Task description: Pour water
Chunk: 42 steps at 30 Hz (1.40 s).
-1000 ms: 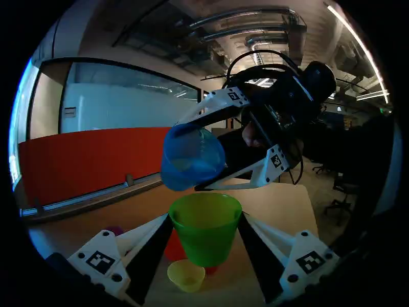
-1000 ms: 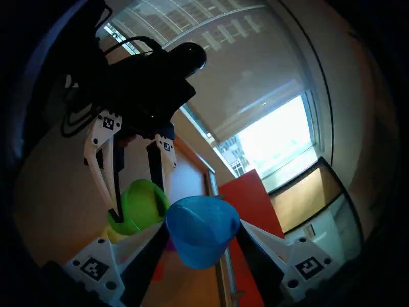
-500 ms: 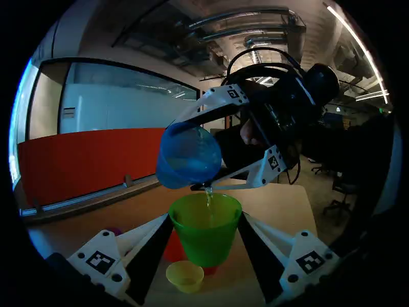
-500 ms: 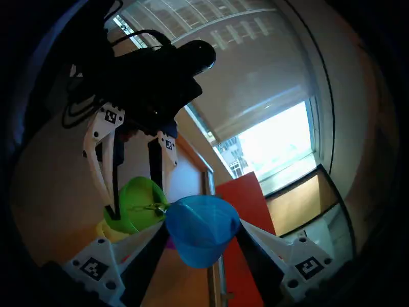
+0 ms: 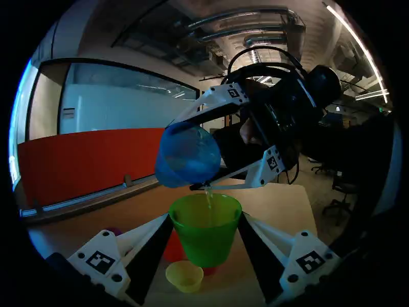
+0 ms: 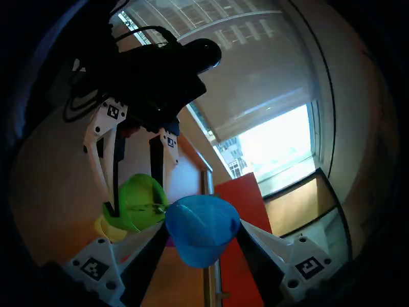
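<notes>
**Pouring: blue cup over green cup**

- Water [image 5: 208, 196]: thin stream falling from the lower lip of the blue cup [image 5: 187, 156] into the green cup [image 5: 205, 230].
- Blue cup: tipped well over, directly above the green cup, apart from it.
- Right gripper [image 6: 202, 227]: rolled sideways, both fingers clamped on the blue cup; a hand [image 5: 248, 133] grips its body.
- Left gripper [image 5: 205, 221]: level, fingers clenched on the upright green cup, raised above the table [image 5: 276, 199].
- Yellow cup [image 5: 184, 275] and red cup [image 5: 174, 248]: on the table beneath.

Left gripper [image 5: 205, 221] level, clamped, right gripper [image 6: 202, 228] tilted, clamped
</notes>
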Available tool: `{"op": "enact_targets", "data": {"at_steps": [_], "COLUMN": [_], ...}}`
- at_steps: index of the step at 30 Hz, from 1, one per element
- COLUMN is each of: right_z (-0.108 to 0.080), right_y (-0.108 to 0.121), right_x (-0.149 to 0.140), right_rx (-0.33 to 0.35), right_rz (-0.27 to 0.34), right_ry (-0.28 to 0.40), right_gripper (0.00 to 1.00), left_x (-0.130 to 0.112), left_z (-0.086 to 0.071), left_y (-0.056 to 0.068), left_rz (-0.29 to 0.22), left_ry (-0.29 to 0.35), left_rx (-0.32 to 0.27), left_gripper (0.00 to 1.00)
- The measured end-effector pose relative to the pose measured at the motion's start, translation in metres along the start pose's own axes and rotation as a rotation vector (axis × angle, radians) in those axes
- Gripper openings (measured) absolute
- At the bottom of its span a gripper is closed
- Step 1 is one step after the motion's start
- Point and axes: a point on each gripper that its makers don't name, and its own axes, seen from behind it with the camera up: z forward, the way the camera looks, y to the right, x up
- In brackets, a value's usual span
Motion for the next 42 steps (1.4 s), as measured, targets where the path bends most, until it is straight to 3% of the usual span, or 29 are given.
{"op": "enact_targets", "data": {"at_steps": [42], "right_z": [-0.0024], "right_y": [0.0074], "right_x": [0.0042], "right_rx": [-0.014], "right_rz": [-0.116], "right_ry": [-0.008], "right_gripper": [0.91], "left_x": [0.0036], "left_z": [0.0014], "left_y": [0.0044], "left_rz": [0.002], "left_ry": [0.007], "left_rx": [-0.011], "left_gripper": [0.87]}}
